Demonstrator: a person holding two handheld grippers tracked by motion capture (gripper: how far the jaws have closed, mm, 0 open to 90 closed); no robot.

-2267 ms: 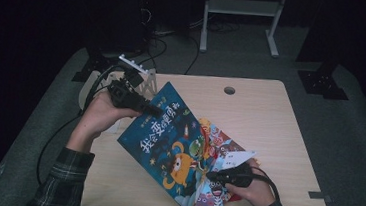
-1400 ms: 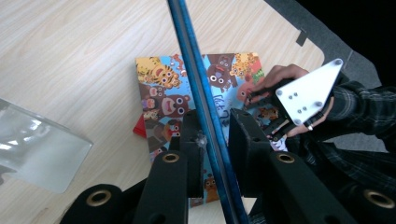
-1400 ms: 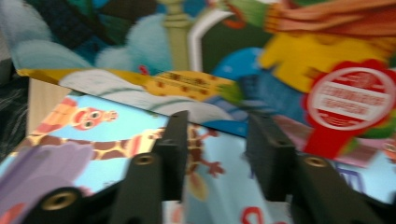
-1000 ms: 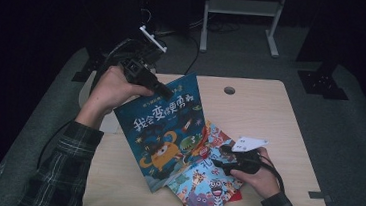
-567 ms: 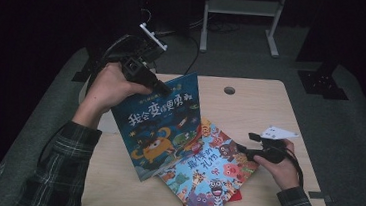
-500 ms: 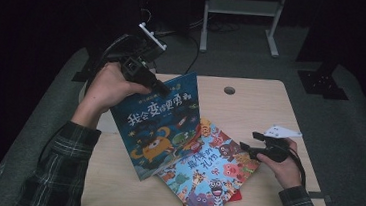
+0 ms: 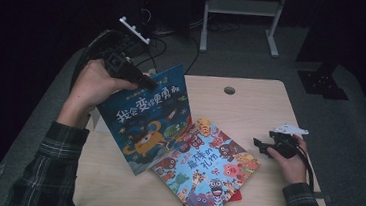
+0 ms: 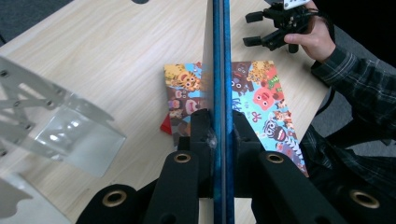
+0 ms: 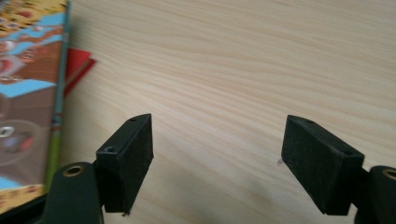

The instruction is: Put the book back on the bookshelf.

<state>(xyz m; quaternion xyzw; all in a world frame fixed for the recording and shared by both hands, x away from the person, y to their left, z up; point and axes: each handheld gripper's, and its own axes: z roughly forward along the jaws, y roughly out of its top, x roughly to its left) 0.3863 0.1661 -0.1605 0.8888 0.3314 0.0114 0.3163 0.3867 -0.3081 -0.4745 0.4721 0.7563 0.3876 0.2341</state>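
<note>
1. The left hand-held gripper (image 7: 145, 82) is clamped on the top edge of a dark blue picture book (image 7: 147, 117), which it holds tilted up off the wooden worktop (image 7: 251, 106).
2. A second, brightly coloured book (image 7: 205, 167) lies flat just beside it, on something red (image 9: 77, 63), possibly another book.
3. The right hand-held gripper (image 7: 261, 146) rests near the worktop's right edge, jaws spread and holding nothing.

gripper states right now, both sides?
Left hand-held gripper: shut on the blue picture book, held tilted up off the table.
Right hand-held gripper: open, empty, over bare table.
</note>
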